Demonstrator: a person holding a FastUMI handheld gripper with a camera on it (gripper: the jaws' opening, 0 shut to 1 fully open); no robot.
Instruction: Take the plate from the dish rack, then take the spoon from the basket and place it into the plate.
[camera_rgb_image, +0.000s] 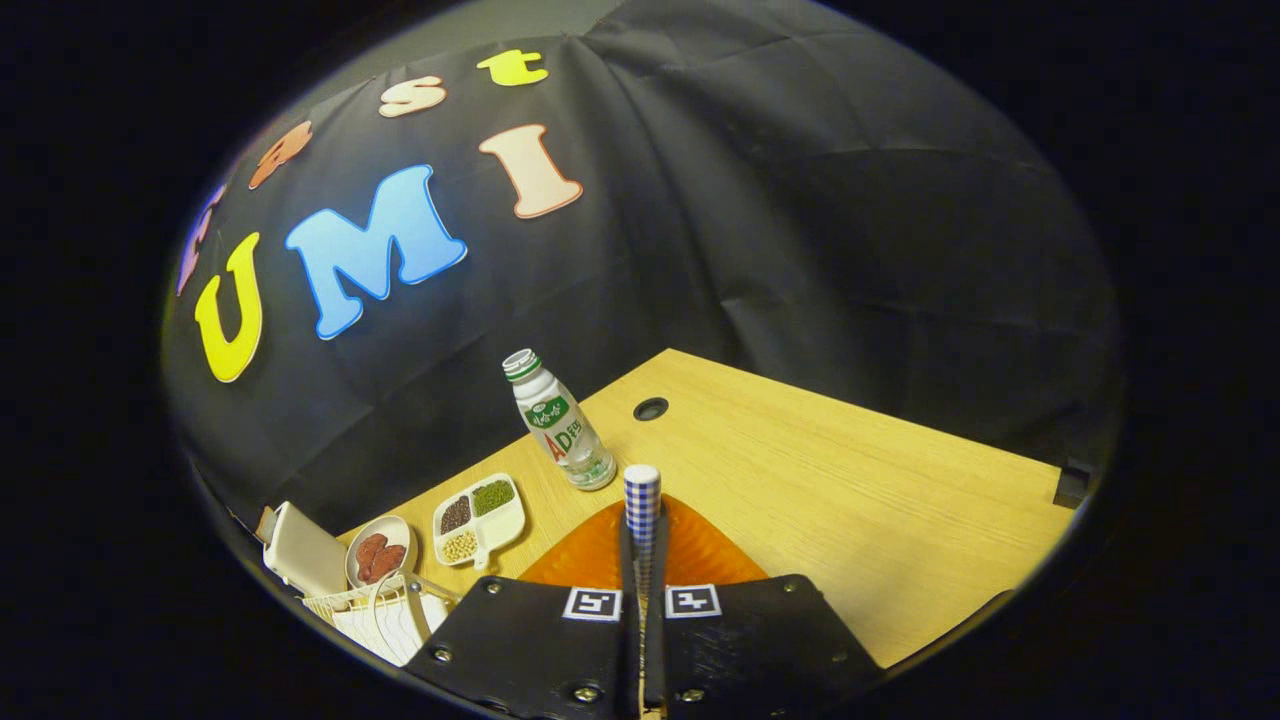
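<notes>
hand-held gripper (641, 530) is clamped on the spoon (641, 497), handle sticking up, right over the orange plate (690, 550) on the worktop (850, 500); let go tilted and it could bounce off toward the bottle (560, 425)

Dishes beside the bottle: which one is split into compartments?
The white tray next to the bottle has three sections of grains. The round bowl beside it holds red pieces, undivided. The gripper is shut on the spoon.

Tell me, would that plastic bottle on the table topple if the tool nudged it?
Probably. The bottle is tall and narrow on a small base, so a push near its cap would likely tip it. It looks nearly empty, hence light, and once down may roll.
</notes>
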